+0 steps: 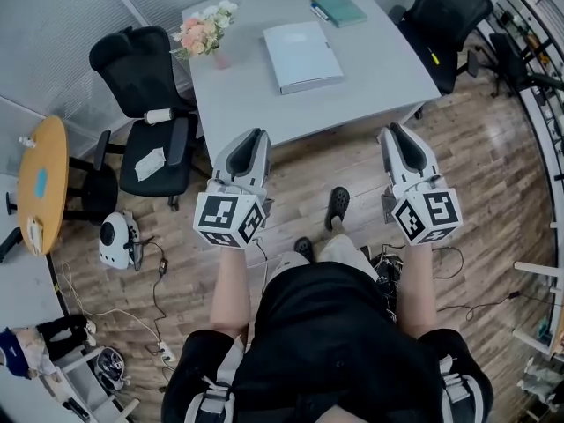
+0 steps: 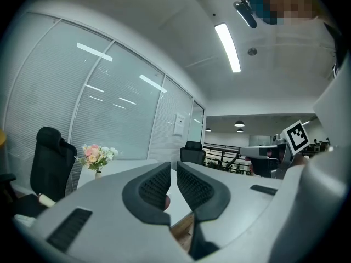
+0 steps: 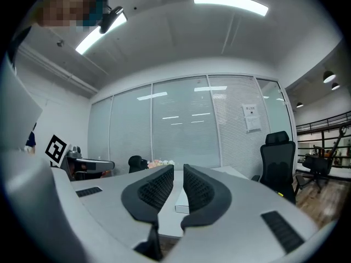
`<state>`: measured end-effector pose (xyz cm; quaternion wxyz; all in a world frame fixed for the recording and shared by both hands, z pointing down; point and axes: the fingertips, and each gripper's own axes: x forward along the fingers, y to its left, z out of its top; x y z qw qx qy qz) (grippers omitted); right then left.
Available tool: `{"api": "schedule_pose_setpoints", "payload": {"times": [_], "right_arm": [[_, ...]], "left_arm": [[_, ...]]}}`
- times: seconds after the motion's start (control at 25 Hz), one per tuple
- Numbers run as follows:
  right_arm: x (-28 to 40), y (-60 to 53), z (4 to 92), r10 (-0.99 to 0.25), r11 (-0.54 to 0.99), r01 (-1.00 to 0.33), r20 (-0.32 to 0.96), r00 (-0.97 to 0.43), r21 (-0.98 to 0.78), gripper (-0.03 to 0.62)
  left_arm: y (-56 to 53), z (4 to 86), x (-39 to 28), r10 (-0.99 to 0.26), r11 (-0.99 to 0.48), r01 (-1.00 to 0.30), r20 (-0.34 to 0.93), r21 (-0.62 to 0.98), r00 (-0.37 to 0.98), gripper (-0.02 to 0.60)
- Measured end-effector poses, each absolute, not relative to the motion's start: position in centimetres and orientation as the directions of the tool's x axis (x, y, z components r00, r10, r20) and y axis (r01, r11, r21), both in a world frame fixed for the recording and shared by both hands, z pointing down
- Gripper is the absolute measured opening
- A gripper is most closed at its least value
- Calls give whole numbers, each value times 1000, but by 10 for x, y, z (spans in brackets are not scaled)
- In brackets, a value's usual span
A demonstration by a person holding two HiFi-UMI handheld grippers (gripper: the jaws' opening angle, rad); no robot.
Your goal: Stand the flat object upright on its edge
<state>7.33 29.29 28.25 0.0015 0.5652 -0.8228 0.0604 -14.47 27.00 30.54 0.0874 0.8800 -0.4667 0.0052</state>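
The flat object is a pale blue-white binder [image 1: 302,55] lying flat in the middle of the grey table [image 1: 379,73]. Both grippers hang over the wooden floor in front of the table's near edge, apart from the binder. My left gripper [image 1: 256,134] [image 2: 173,166] is shut with nothing in it and points at the table's left part. My right gripper [image 1: 389,129] [image 3: 179,169] has its jaws a narrow gap apart, and nothing is between them. In the right gripper view the binder [image 3: 182,204] shows far beyond the jaws.
A teal book [image 1: 339,8] lies at the table's far side, and a vase of flowers [image 1: 204,32] stands at its left corner. Black office chairs stand left [image 1: 145,104] and right [image 1: 445,16] of the table. Cables and a white device [image 1: 116,239] lie on the floor.
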Motion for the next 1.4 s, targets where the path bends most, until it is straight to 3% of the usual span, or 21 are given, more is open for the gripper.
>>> {"api": "schedule_pose_setpoints", "payload": {"times": [0.2,0.76,1.4], "right_arm": [[84,255,285,-917,386,-916,61,-394,-110,97],[127,115,276,-863,496,-862,53,-503,-102,209],[169,7,312,-780,600,-783,99,-618,-165,225]], "left_arm": [[243,301,-133,-829,-542,-833,95,108,552,38],[121,286,-89,-874,-467,-881,110,80,473,150],[44,321,-36,-911,-348,-928,185,131,368,167]]}}
